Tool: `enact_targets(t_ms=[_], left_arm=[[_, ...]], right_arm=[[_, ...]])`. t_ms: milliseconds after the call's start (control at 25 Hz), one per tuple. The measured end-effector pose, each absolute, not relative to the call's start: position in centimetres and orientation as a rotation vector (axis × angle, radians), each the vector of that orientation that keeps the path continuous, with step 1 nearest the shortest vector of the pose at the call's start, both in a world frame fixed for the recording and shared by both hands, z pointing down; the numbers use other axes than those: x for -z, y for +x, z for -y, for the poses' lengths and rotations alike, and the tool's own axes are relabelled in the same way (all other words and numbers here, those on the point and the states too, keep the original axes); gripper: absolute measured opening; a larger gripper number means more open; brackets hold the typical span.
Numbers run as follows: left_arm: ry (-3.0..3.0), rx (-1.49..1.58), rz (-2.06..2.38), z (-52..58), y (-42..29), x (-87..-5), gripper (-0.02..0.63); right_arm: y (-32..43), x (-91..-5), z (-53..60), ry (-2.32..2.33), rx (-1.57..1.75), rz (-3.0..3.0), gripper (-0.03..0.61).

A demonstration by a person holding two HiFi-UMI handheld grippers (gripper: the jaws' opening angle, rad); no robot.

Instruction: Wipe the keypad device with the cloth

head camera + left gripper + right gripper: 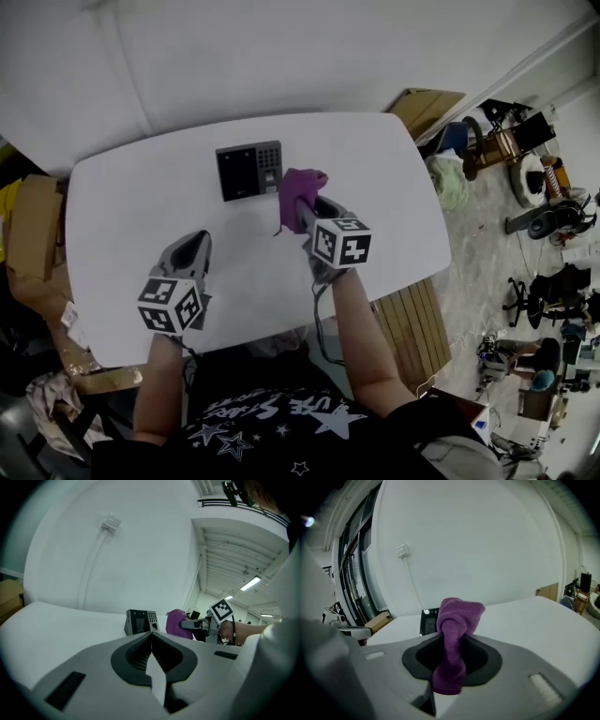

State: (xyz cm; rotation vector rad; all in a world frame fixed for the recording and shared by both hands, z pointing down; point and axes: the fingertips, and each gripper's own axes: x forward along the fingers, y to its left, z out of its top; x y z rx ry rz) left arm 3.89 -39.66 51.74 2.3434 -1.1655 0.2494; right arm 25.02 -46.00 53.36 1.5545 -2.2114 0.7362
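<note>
The keypad device (248, 170) is a dark slab with a screen and a keypad, standing on the white table (394, 187) toward the far side. My right gripper (302, 202) is shut on a purple cloth (298, 190), held just right of the device. In the right gripper view the cloth (454, 639) bunches up between the jaws, with the device (428, 620) partly hidden behind it. My left gripper (193, 247) hovers over the near left of the table, jaws shut on nothing. From the left gripper view, the device (140, 621) and the cloth (176, 623) show ahead.
The table's right edge drops to a floor with office chairs (553, 291), a wooden slatted panel (412, 328) and clutter. Cardboard boxes (33, 225) stand off the left edge. A white wall with a cable (101, 545) rises behind the table.
</note>
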Motion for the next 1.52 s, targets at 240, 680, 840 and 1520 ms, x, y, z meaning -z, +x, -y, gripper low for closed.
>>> enact_targets(t_ms=[240, 680, 840, 1520], left_arm=[[2.425, -0.286, 1.048, 40.4, 1.3, -51.7, 0.008], [2.447, -0.279, 0.965, 37.8, 1.2, -51.2, 0.008], [2.459, -0.295, 0.950, 35.0, 1.7, -51.3, 0.008], [2.533, -0.260, 1.033, 17.8, 2.1, -46.4, 0.008]], right_arm=[[22.3, -52.9, 43.9, 1.653, -0.760, 2.158, 0.100], [18.1, -51.4, 38.7, 1.576, -0.736, 2.206, 0.100], [17.6, -51.7, 36.1, 1.579, -0.748, 2.230, 0.100], [17.3, -48.1, 19.3, 1.561, -0.695, 2.349, 0.100]])
